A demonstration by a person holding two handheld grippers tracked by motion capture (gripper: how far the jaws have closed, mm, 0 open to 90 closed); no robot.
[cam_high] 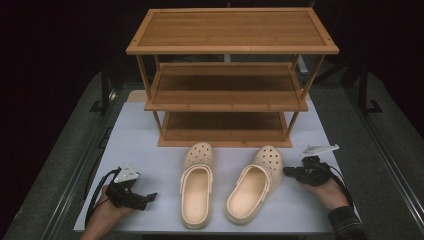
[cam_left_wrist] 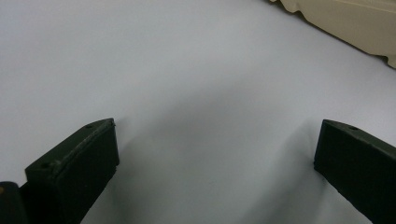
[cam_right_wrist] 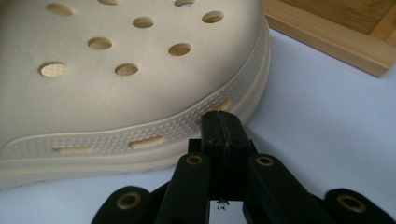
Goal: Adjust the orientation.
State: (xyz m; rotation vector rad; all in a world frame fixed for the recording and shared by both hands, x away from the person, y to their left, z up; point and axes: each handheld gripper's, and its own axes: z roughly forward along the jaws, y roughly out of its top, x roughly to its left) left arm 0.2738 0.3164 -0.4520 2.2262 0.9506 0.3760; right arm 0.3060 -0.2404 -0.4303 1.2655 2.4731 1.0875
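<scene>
My right hand-held gripper, jaws pressed together, touching right clog at its 3 o'clock side; left hand-held gripper resting spread on surface.

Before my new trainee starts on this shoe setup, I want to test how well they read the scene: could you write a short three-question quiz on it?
1. True or false: the right gripper has its jaws pressed together with nothing between them.
2. Which shoe is the right gripper nearest? A) left clog B) right clog C) neither
3. How many shelves does the wooden rack have, and does any shoe sit on them?

Key
1. True. In the right gripper view the jaws meet, tips close to the clog's sole edge.
2. B.
3. Three shelves; no shoe on them. Both clogs lie on the white table in front of the rack. The left gripper stands open over bare tabletop.
</scene>
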